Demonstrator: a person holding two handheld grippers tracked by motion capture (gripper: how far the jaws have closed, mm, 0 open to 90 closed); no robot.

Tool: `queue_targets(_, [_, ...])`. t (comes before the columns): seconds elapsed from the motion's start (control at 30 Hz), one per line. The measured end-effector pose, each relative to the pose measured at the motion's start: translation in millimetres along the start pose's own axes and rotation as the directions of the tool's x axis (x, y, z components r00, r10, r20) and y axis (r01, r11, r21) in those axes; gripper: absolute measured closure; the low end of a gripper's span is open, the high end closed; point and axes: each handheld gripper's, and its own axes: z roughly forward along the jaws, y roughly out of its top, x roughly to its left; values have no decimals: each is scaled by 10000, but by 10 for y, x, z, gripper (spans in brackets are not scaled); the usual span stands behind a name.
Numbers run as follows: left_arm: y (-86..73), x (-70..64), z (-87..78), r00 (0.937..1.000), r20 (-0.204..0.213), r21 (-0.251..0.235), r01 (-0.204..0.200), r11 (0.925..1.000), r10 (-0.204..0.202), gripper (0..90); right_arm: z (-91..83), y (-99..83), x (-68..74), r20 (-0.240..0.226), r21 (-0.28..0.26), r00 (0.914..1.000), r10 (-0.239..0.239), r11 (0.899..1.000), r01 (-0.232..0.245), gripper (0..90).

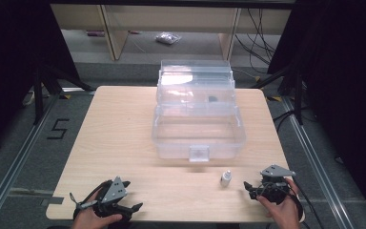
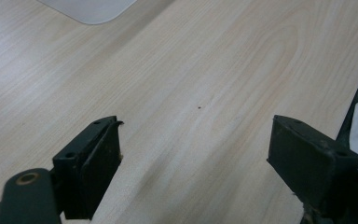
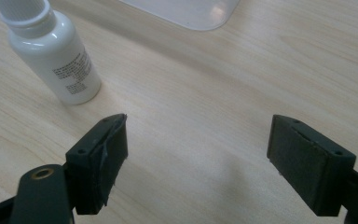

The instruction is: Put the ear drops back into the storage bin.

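Little white bottle (image 3: pixel 51 51) just beside right gripper (image 3: pixel 198 163), jaws spread wide, nothing held.
Label print too tiny to read; floor tape (image 1: pixel 57 129) reads 5; left gripper (image 2: pixel 196 158) gaping over bare table (image 2: pixel 205 70).

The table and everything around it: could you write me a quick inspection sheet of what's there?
Surface: pale wooden table, mostly bare.
Job's things: small white bottle upright near the front edge; clear plastic box mid-table, lid raised open, a small dark item inside the upper tray.
Clutter: nothing seen on the table.
Grippers: left gripper at the front left, jaws apart, holding nothing; right gripper beside the bottle, jaws apart, not touching it.
Cables: one trails from each gripper; more black cables on the floor behind.
Surroundings: grey floor with a "5" mark, wooden shelving, a small bag on the floor.
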Motion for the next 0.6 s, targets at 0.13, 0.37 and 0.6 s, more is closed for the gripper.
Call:
queue_targets(0.13, [2, 8, -2, 9999, -52, 80, -128, 9999, 128, 165, 0, 2, 4, -18, 9, 10000, -22, 10000, 22, 212])
queue_targets(0.37, [1, 9, 5, 10000, 12, 128, -97, 9999, 97, 165, -7, 25, 33, -216, 217, 9990, -385, 9990, 389, 229])
queue_targets(0.6, [1, 15, 5, 9996, -57, 106, -277, 9996, 278, 165, -36, 83, 100, -487, 589, 9968, -629, 9961, 658, 233])
